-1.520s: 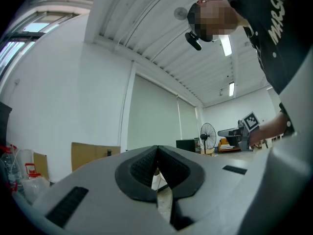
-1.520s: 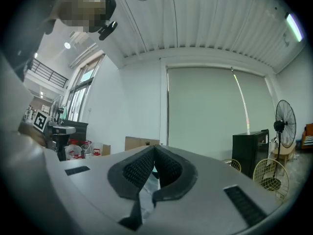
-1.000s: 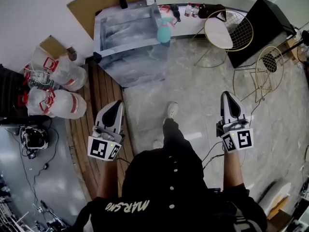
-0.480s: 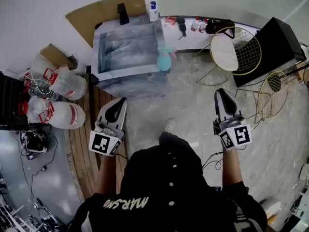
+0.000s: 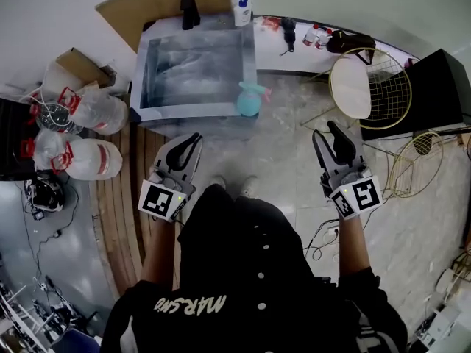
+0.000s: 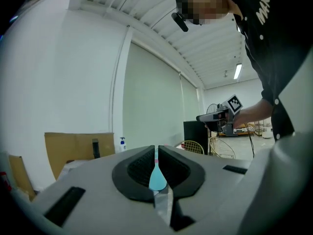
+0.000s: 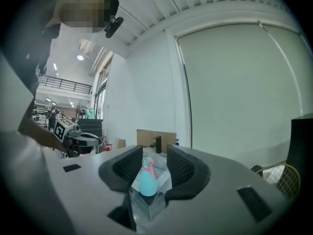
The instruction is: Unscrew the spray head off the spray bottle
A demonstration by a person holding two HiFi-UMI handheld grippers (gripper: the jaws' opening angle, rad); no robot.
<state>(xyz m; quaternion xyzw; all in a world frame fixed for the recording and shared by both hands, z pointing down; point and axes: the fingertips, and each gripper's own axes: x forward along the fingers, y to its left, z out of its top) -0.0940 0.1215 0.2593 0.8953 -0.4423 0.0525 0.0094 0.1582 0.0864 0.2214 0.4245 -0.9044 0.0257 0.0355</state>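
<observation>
Holding the left gripper (image 5: 193, 140) shut on nothing, lower left of centre in the head view, and glimpsing only a sliver of teal through the slit between its jaws in the left gripper view. Carrying the right gripper (image 5: 324, 131) lower right of centre, after just opening its jaws to stand partly apart, with nothing between the pads. Framing the bottle (image 5: 247, 103) through that gap in the right gripper view, far off and untouched. Pointing both grippers up the frame toward the table (image 5: 191, 65) at upper centre. Finding the bottle there, teal and upright at the table's lower right corner, with its pink head (image 5: 255, 89) seemingly on and not yet unscrewed. Keeping both grippers well apart from it, across bare floor. Leaving at the margins the jugs (image 5: 81, 157) at left, a wire chair (image 5: 368, 87) at upper right and a pump bottle (image 5: 242, 9) at top centre. Judging from all this, having none of the task done as yet. Needing first to reach the table, then to grip the body with one gripper, close the other on the head and twist it off.
</observation>
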